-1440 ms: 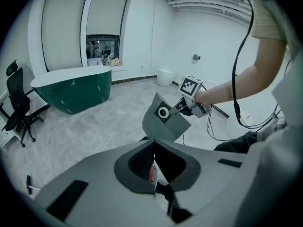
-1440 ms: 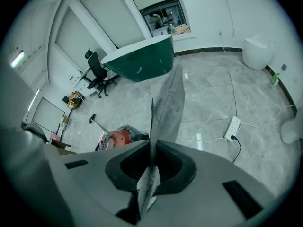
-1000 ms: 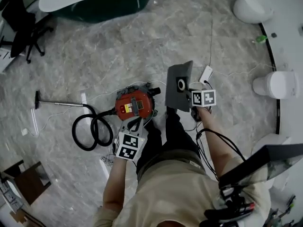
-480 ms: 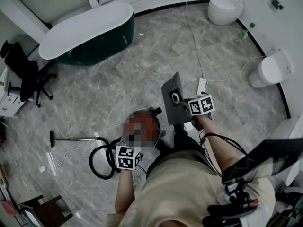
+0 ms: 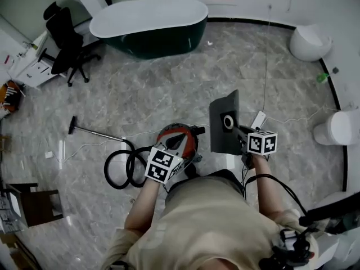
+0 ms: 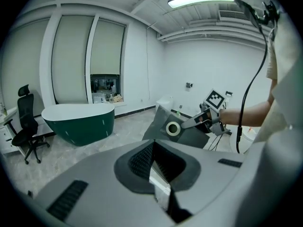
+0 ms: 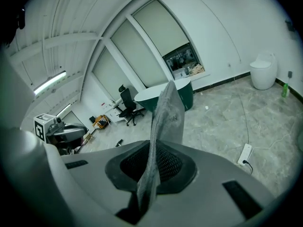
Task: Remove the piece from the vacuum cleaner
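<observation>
Two grippers, one piece: my right gripper (image 5: 241, 131) was pinching the grey dust bag (image 5: 219, 136) by one edge, its jaws almost together on the thin sheet. The bag stood upright in the air with its ringed inlet facing sideways, apart from the red vacuum cleaner (image 5: 179, 141) on the floor. My left gripper (image 5: 171, 157), jaws pressed together on nothing, hovered over the cleaner's top, placed there, I judged, to steady the body; the black hose (image 5: 120, 170) lay coiled just beside it.
</observation>
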`<state>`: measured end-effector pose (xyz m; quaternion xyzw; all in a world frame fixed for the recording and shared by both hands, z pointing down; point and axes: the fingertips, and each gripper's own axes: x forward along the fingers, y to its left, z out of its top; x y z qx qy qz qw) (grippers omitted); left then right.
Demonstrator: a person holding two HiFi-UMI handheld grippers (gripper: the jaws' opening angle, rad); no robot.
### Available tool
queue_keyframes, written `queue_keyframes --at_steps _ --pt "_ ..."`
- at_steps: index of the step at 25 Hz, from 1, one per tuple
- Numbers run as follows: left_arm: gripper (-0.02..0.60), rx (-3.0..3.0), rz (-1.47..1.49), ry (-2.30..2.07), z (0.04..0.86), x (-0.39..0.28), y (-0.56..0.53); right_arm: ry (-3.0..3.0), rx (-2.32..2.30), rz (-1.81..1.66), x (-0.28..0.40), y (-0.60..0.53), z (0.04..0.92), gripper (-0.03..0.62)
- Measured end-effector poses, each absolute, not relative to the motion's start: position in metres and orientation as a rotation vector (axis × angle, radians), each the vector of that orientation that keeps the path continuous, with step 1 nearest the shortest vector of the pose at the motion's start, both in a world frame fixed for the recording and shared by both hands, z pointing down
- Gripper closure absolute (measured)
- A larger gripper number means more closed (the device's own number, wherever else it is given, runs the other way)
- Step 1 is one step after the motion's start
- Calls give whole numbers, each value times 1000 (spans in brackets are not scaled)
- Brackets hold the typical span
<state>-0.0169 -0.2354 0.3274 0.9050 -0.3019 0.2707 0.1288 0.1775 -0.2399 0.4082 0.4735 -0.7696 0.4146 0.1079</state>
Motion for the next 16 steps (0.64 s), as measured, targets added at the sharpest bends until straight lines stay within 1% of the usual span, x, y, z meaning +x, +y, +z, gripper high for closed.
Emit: queue_keyframes --at_steps 3,8,12,16 --pt "586 2615 779 -903 327 -9 -226 -2293 1360 1211 181 -229 407 568" --pt "586 2619 791 -878 334 26 -208 -2319 1326 1249 198 -204 413 568" --pt "586 2597 778 -915 330 58 -193 -2315 1242 1248 224 -184 419 568" --pt "586 2523 766 -983 339 86 -153 -2290 1148 1254 265 -146 432 568"
